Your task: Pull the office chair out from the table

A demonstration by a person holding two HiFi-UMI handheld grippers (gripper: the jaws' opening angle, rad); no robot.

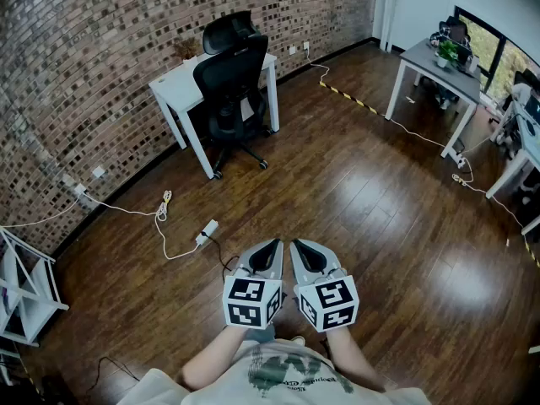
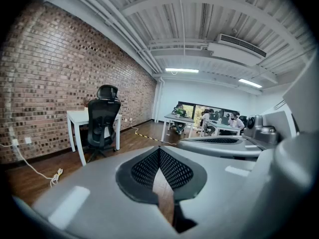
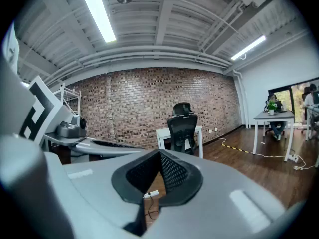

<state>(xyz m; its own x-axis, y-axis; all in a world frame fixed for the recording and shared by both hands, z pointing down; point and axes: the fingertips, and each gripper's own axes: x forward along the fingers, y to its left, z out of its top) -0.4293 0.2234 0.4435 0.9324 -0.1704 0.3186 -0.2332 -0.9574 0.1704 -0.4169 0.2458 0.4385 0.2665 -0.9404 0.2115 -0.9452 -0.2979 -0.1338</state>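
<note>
**Chair tucked in, both grippers shut and far off**

Against the brick wall (image 1: 76,66), the office chair (image 1: 232,91) stands pushed in at the white table (image 1: 173,87). Its seat is probably under the top, so the task has not begun. The left gripper (image 1: 272,247) and right gripper (image 1: 299,247) hover side by side near the person's chest, jaws pressed together on nothing, well apart from the chair. Open wood floor (image 1: 354,192) lies between. A power strip (image 1: 207,228) and its cable lie just left of the direct path.
</note>
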